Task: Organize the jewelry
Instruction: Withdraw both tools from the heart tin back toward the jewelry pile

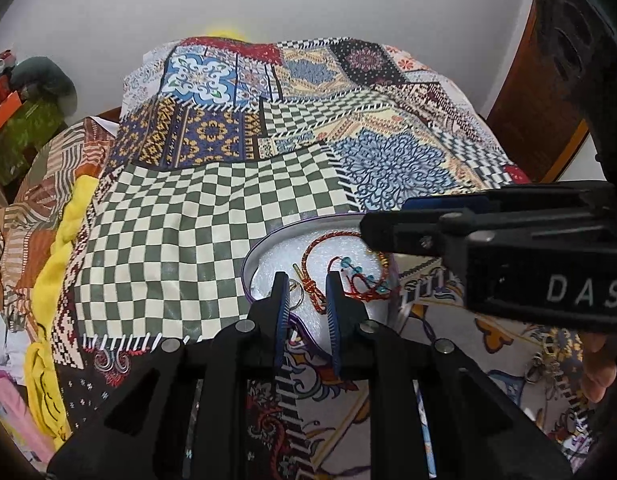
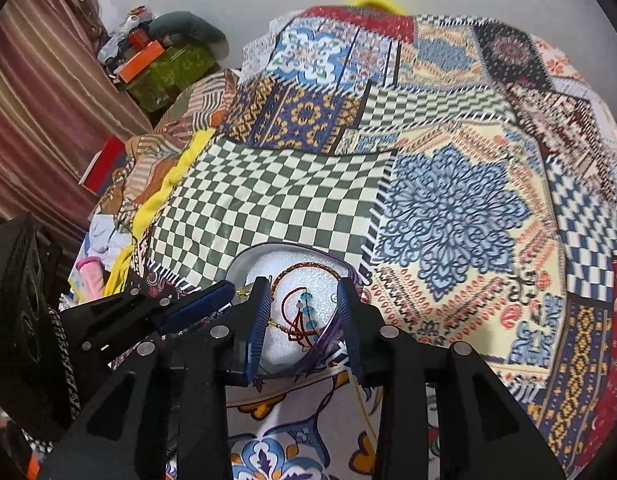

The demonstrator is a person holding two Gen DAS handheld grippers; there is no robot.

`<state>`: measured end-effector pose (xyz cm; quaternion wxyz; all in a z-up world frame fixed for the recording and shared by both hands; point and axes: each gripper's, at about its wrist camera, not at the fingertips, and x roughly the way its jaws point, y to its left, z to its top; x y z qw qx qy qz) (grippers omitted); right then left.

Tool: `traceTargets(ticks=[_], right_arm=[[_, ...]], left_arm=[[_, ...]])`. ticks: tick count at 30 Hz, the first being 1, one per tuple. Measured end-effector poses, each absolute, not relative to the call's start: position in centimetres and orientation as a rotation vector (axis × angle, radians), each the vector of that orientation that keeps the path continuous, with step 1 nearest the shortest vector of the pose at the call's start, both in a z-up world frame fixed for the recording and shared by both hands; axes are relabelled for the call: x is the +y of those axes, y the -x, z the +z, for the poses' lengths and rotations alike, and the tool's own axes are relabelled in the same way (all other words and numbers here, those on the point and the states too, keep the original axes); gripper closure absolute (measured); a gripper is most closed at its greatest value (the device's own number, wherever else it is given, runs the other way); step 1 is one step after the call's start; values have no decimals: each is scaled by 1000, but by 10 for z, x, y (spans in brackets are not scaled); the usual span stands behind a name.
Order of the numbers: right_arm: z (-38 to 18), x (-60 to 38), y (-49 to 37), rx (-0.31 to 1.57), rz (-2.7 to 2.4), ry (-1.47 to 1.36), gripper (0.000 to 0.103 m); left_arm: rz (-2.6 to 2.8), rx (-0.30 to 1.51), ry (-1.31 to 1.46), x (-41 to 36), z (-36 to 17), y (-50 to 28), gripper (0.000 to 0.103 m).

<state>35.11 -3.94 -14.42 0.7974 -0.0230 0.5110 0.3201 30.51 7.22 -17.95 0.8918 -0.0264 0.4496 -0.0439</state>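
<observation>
A round tin tray (image 1: 264, 246) with white foam lining lies on the patterned bedspread. In it lie a red-orange braided cord bracelet (image 1: 314, 246), a red string bracelet with turquoise beads (image 1: 358, 274) and a metal ring (image 1: 296, 294). My left gripper (image 1: 306, 280) is open over the tray's near edge, fingers either side of the cord's knot, holding nothing. My right gripper (image 2: 304, 288) is open above the same tray (image 2: 238, 268), fingers astride the beaded bracelet (image 2: 306, 308); the braided cord (image 2: 304, 268) arcs behind. The right gripper crosses the left wrist view (image 1: 382, 236).
More jewelry pieces (image 1: 546, 364) lie on the bedspread at the right, by a hand. A yellow cloth (image 1: 56, 272) and piled fabrics line the bed's left side. Boxes and clutter (image 2: 156, 64) stand at the far left. A wooden headboard (image 1: 536, 100) is at the right.
</observation>
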Motion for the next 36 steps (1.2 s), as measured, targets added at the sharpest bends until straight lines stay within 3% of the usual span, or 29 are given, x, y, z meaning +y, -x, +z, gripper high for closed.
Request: traceTargets(ticks=[3,12,36], right_arm=[[-130,-47,-341,1047,671,64,72],[-96,-76,-298,934,646,105,72],[-115,-171,-228,917,539,179,72]], left_arm=[[-82,912,59,73,-168,-295,77],[-88,885,59,66,-140,-260,71],[-283,980,51,-17,-155,-218,70]])
